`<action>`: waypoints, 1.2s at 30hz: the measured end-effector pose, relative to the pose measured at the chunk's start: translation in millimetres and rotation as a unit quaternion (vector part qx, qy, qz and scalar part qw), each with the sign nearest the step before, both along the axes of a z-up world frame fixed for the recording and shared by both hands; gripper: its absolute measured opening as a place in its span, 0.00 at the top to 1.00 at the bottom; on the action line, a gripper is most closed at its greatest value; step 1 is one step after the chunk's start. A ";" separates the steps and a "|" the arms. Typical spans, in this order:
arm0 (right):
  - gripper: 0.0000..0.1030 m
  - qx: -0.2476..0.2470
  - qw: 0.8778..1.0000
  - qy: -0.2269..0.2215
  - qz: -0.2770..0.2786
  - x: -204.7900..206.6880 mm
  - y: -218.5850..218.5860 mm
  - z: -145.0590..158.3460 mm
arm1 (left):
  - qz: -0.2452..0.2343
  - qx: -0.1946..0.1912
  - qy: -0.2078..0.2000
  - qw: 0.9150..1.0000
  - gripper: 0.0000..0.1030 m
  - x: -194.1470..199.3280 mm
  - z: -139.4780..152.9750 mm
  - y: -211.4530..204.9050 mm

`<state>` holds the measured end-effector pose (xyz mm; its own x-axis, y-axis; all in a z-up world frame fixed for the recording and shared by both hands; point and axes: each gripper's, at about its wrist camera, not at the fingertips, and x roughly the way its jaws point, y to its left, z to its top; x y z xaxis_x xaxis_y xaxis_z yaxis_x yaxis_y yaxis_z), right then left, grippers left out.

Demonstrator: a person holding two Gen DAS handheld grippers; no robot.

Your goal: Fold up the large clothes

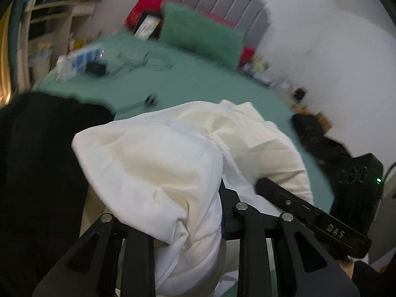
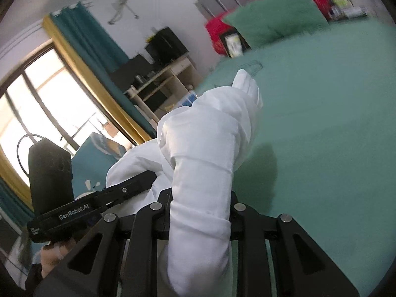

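The left hand-held gripper [image 1: 198, 198] is clamped on a bunched fold of the crumpled white cloth garment [image 1: 173, 153], which hangs above the green-sheeted bed [image 1: 198, 86]. The right hand-held gripper [image 2: 200, 208] pinches another rolled part of it. To fold well, both should draw apart evenly, tensioning the fabric, then lay it flat on the bed.
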<state>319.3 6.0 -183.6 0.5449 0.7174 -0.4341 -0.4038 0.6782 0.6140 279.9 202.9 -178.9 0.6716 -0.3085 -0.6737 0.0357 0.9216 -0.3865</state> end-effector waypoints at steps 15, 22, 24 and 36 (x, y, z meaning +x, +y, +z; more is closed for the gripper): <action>0.64 -0.114 0.986 0.120 -0.008 7.6 -3.5 -70.3 | -0.010 0.031 0.136 0.990 0.50 13.8 -66.3 -2.5; 0.58 -0.137 0.981 0.137 -0.017 10.6 -4.2 -62.1 | 0.016 0.055 0.111 0.992 0.50 -11.0 -39.5 -2.1; 0.58 -0.150 0.979 0.138 -0.024 7.5 -7.2 -56.8 | 0.024 0.051 0.104 0.993 0.50 -11.1 -35.1 3.8; 0.42 -0.178 0.971 0.156 -0.034 14.0 -5.6 -55.4 | 0.029 0.136 0.133 0.981 0.50 -5.1 -53.9 -3.2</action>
<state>333.4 0.4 -239.0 0.3878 0.4582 -0.7998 -0.1835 0.8887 0.4202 274.8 199.8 -232.8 0.4719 -0.0593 -0.8797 -0.0879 0.9896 -0.1138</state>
